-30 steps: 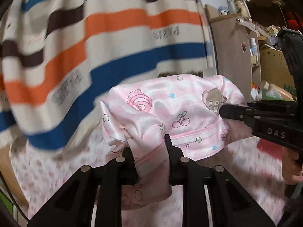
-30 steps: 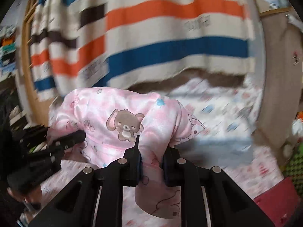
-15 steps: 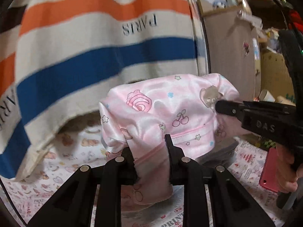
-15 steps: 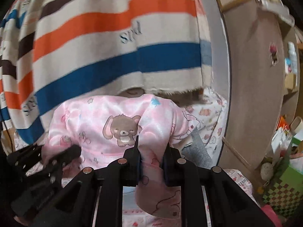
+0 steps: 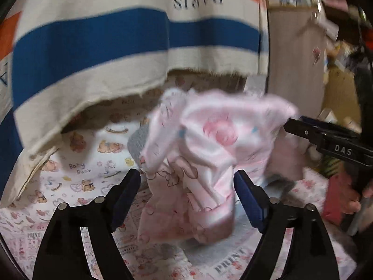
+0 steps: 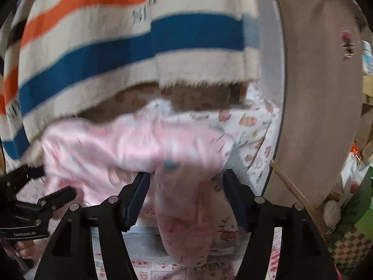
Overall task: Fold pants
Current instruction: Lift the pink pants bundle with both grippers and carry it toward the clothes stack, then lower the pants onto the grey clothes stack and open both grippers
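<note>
Left gripper (image 5: 187,186) jaws are opening; the pink pants (image 5: 209,149) are hanging loose between them, not pinched. Right gripper (image 6: 185,191) jaws are opening too, cloth sagging between. The pants are lying crosswise, stretching gripper to gripper, dropping toward the printed bedsheet (image 5: 77,177), just short of the striped blanket (image 5: 93,46) edge.

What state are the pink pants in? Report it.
Bunched, not flat: the pink pants sag in blurred folds between both opening grippers, left gripper and right gripper.
</note>
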Available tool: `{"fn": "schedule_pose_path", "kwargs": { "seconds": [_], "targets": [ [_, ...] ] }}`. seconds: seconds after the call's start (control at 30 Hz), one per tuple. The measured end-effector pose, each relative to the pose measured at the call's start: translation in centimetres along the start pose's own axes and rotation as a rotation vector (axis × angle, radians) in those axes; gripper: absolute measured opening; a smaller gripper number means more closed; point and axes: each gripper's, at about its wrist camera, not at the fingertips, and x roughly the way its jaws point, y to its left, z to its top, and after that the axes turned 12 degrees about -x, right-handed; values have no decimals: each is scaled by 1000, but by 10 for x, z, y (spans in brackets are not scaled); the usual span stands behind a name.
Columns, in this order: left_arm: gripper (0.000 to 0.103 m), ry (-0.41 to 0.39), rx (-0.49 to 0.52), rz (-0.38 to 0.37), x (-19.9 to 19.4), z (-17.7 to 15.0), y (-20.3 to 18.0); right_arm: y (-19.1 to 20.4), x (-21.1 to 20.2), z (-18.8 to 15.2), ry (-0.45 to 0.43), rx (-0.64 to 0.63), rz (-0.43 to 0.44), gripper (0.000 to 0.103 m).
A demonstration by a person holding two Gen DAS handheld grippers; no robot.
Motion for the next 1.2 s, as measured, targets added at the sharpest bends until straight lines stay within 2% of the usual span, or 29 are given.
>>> {"fn": "schedule_pose_path", "kwargs": {
  "seconds": [0.03,0.07,0.1,0.13,0.17,0.2,0.27,0.37,0.53,0.63,0.77,0.87,0.93,0.97,1.03,1.1,1.2],
  "targets": [
    [81,-21,-20,-16,-9,4,3,-2,-7,2,-28,8,-3,66],
    [81,-47,-40,-23,-16,8,4,-4,-15,3,-65,14,-13,62],
    [81,-73,-56,-20,-21,12,5,-4,-17,6,-79,14,-23,40],
    [79,-91,-64,-11,-23,17,6,-4,-16,8,-75,15,-32,30],
    [69,-109,-67,-6,-24,23,4,-5,-13,9,-60,22,-31,16],
    [63,-118,-68,-12,-23,27,2,-6,-9,11,-46,41,-13,10],
    [47,-100,-64,-12,-13,34,-3,-7,0,11,-27,72,18,8],
    [32,-47,-41,41,18,41,-2,-3,20,18,5,53,10,8],
    [30,64,-117,145,85,46,29,-12,77,25,117,106,54,8],
    [30,139,-177,135,102,45,52,-9,100,18,154,117,46,7],
    [30,96,-71,180,95,36,44,11,101,21,153,4,-33,7],
    [30,92,-127,156,87,40,48,8,90,26,143,10,-41,8],
    [31,45,-135,141,71,43,47,-2,75,30,121,63,-25,8],
    [38,16,-121,146,59,43,45,-8,65,30,111,96,-9,11],
    [41,-33,-87,145,36,38,39,-14,43,28,85,145,6,27],
    [41,-61,-51,119,12,29,34,-13,21,23,51,126,4,50],
    [47,-100,10,111,-24,4,26,-6,-8,6,22,53,-13,64]
  ]
}}
